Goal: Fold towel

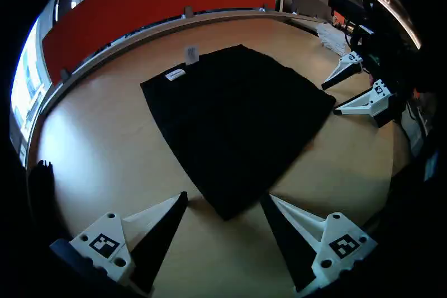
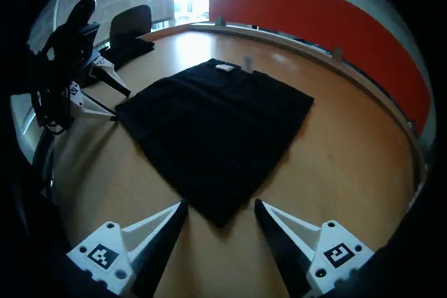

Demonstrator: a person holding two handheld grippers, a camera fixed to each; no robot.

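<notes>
"Corners are the story: black towel (image 1: 234,124) spread flat on the wooden table (image 1: 112,147). The left gripper (image 1: 223,197) has its fingers wide apart, with the near corner lying right between them and nothing pinched."

"Same on the other side. The right gripper (image 2: 219,203) is splayed open around its own corner, cloth flat on the wood between the fingers, no grip. The left gripper view also catches it over at the towel's right-hand corner, tips just beside the cloth. Touching or not, I can't tell."

"So they bracket one edge, a gripper at each end. My read is that both corners can then lift together and the edge travels level."

"And the target? A white tag (image 1: 175,74) sits on the opposite edge, well away from both tools — I'd judge the bracketed edge goes over to meet it."

"Orientation?"

"It's a diamond to each camera, one corner pointing straight at each gripper. The sides look near equal through the fisheye, so I can't call the long axis. The bracketed edge and the tagged edge run parallel — a fold line would lie midway between them, parallel to both."
</notes>
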